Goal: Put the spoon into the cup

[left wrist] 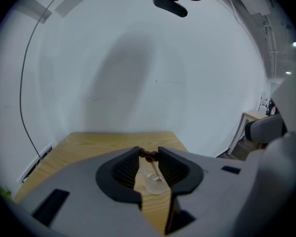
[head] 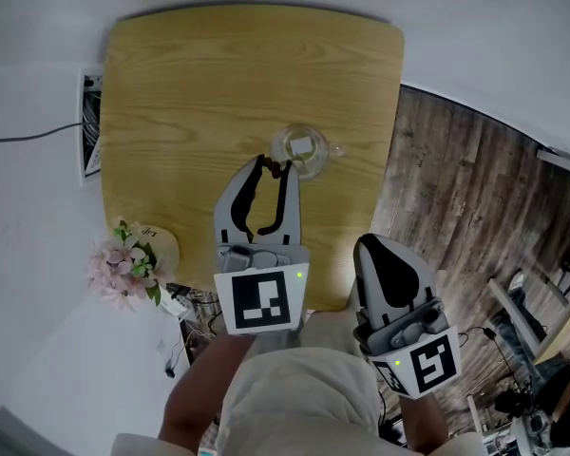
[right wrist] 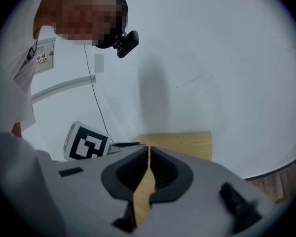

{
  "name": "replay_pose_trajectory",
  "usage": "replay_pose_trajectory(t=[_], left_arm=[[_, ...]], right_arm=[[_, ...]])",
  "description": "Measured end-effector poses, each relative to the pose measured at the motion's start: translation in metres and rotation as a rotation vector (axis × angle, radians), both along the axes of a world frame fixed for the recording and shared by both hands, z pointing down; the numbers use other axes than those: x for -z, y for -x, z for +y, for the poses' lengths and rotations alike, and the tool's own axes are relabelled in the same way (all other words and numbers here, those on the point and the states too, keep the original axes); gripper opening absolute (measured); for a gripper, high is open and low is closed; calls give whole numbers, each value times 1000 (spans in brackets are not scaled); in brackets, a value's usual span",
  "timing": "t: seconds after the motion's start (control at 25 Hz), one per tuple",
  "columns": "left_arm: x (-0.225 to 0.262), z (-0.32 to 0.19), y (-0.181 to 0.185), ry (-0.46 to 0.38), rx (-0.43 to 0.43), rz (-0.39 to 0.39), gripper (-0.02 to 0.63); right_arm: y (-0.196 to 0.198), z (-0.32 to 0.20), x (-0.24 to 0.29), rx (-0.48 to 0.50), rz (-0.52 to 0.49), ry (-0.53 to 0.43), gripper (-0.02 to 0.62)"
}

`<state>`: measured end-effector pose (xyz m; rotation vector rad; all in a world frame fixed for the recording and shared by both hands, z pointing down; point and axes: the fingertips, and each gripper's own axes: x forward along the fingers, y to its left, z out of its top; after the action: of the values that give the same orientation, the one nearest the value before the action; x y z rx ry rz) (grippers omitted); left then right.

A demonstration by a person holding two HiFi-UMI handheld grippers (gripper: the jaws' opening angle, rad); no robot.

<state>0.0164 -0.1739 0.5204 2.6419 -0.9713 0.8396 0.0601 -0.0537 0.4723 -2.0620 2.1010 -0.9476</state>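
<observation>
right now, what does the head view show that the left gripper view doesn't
Only the head view: the right gripper, jaws together and empty, the pink flowers at the table's edge, and the plank floor. Only the left gripper view: a dark camera at the top edge. Both: the wooden table, the clear cup, and the left gripper shut on the spoon at its brown end, right above that cup.

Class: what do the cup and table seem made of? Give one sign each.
The table looks like pale wood or wood-look laminate, smooth; grain lines show. The cup looks like clear glass or plastic; the table shows through it.
</observation>
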Motion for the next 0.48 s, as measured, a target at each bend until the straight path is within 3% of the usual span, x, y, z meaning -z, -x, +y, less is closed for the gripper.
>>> replay_pose_trajectory(t=[0.48], left_arm=[[7,7,6,39,-5,9,213]], right_arm=[[4,2,11,-5,14,-22,34]])
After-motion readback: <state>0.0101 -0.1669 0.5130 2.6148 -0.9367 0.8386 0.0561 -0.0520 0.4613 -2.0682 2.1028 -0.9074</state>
